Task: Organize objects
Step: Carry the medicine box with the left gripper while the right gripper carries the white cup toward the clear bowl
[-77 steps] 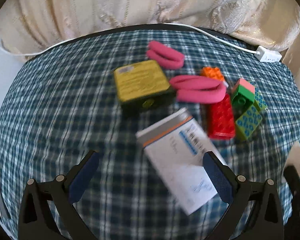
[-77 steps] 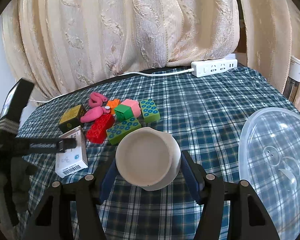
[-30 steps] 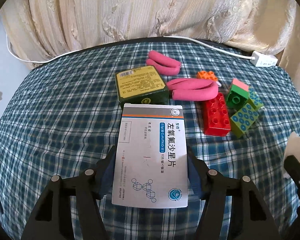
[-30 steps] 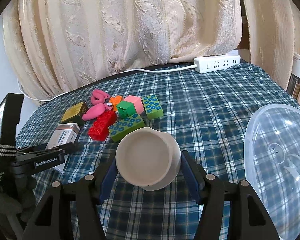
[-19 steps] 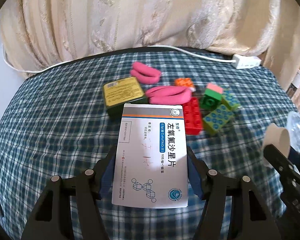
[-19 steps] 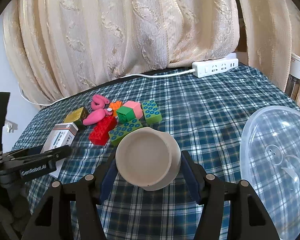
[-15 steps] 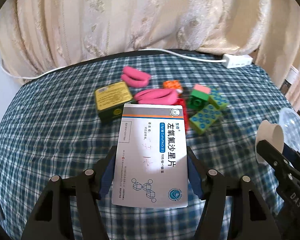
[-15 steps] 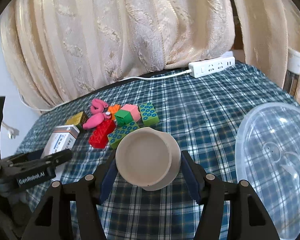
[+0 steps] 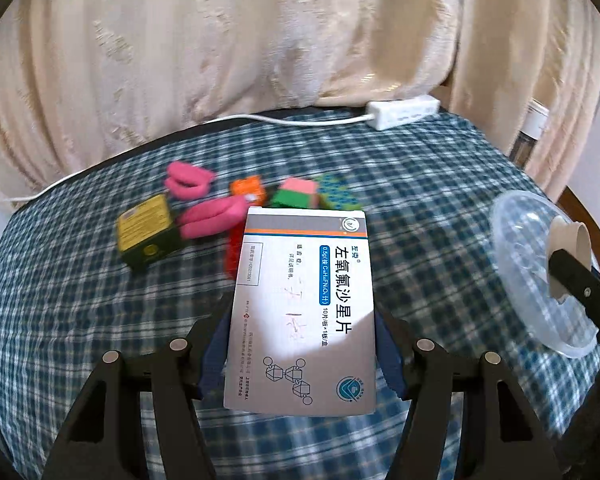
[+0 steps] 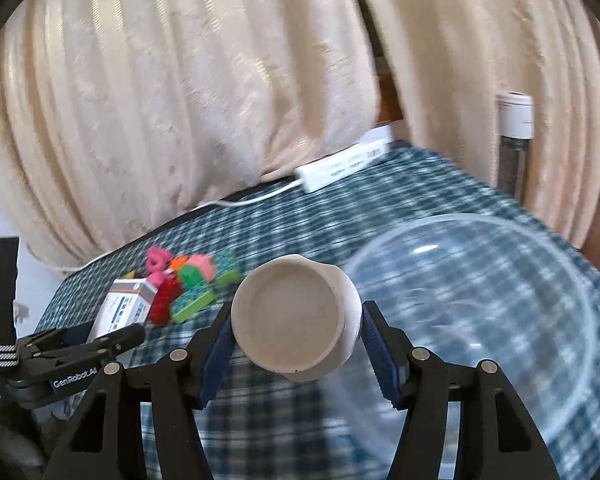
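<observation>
The left gripper point(image 9: 302, 354) is clamped on the white medicine box point(image 9: 304, 308) and holds it up off the table. The right gripper point(image 10: 296, 344) is clamped on a small white cup point(image 10: 294, 318).

A moment ago both grippers looked at the toy pile. Now both have swung toward the right side of the table, where the clear plastic bowl point(image 10: 500, 320) sits. I think the box and cup are going into that bowl.

The toy blocks point(image 9: 316, 194), the pink foam pieces point(image 9: 208, 216) and the yellow-green box point(image 9: 148, 232) lie back near the far left edge. The middle of the checked tablecloth point(image 9: 420, 232) is bare, so there is room to move. The bowl sits close to the right edge, so a hard bump might push it off. The white power strip point(image 9: 404, 112) lies at the far edge, well apart.
</observation>
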A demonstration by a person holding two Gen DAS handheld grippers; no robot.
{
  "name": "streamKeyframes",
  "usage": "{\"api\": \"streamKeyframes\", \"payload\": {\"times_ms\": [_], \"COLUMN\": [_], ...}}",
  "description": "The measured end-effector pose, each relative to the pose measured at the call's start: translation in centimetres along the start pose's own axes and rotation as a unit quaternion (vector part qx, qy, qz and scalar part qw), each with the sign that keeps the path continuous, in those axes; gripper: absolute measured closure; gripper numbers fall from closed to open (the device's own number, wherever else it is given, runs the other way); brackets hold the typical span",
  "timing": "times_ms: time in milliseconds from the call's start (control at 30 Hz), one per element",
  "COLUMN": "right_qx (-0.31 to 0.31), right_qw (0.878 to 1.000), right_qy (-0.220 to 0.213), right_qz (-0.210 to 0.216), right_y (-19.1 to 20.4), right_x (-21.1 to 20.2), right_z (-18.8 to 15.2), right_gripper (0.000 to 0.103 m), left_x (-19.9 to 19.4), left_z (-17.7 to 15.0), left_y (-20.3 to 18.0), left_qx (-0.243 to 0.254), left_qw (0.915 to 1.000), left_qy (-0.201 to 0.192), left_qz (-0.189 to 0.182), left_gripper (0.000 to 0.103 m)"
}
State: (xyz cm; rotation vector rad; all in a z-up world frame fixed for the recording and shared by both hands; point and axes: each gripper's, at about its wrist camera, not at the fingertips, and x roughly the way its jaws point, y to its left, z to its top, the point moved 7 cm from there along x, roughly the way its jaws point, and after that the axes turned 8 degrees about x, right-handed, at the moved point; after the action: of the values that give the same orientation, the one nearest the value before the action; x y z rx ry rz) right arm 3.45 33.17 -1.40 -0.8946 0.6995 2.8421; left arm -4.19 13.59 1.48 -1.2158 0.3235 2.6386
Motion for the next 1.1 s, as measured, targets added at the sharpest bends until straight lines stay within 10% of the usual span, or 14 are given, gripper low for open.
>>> {"api": "streamKeyframes", "payload": {"times_ms": [1100], "right_qx": [0.07], "right_qw": [0.993], "right_qy": [-0.019], "right_qz": [-0.094], "right_y": [-14.0], "right_x": [-3.1], "right_z": [2.4], "right_gripper": [0.039], "left_x": [3.8], "left_z": [7.2], "left_y": [-19.1], "left_qx": [0.127], "left_qw": [0.9815], "left_qy": [-0.002], "left_qz": [-0.143], "left_gripper": [0.038]}}
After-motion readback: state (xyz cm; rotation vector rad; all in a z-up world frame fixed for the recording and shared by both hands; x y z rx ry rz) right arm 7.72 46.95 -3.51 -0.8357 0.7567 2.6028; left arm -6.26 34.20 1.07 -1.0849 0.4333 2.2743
